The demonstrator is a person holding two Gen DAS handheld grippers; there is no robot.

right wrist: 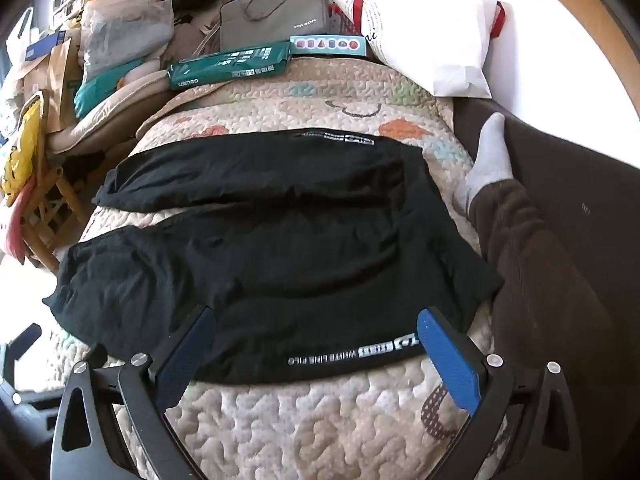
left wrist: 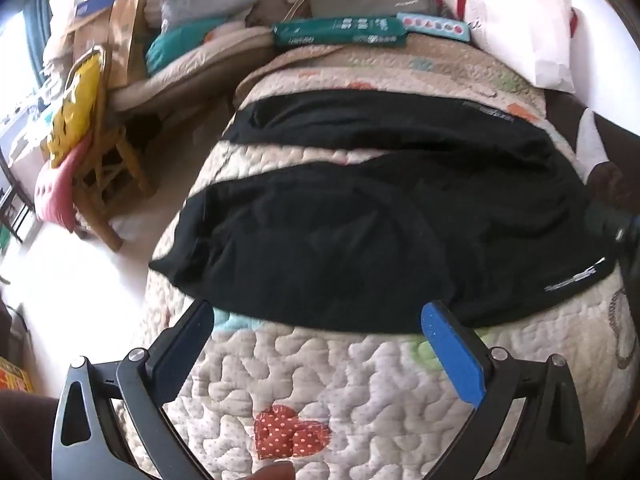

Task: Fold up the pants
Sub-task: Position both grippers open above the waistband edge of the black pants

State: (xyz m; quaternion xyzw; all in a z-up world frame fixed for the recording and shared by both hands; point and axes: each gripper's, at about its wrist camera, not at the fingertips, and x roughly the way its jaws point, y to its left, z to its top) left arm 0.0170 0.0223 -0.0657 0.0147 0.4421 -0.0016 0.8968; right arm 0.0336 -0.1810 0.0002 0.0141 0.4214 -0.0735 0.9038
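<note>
Black pants (left wrist: 360,232) lie spread flat across a quilted bed cover (left wrist: 328,380), legs pointing left, waist to the right; they also show in the right wrist view (right wrist: 280,260). My left gripper (left wrist: 316,320) is open and empty, hovering just short of the near edge of the near leg. My right gripper (right wrist: 316,324) is open and empty, its fingers straddling the near edge by the printed white lettering (right wrist: 352,354) close to the waist. The right gripper's body shows at the left wrist view's right edge (left wrist: 616,224).
A white pillow (right wrist: 424,28), green box (right wrist: 232,66) and grey bag (right wrist: 276,12) line the bed's far end. Piled bags and a wooden chair (left wrist: 100,168) stand left of the bed. A person's brown-trousered leg and grey sock (right wrist: 492,160) rest along the bed's right side.
</note>
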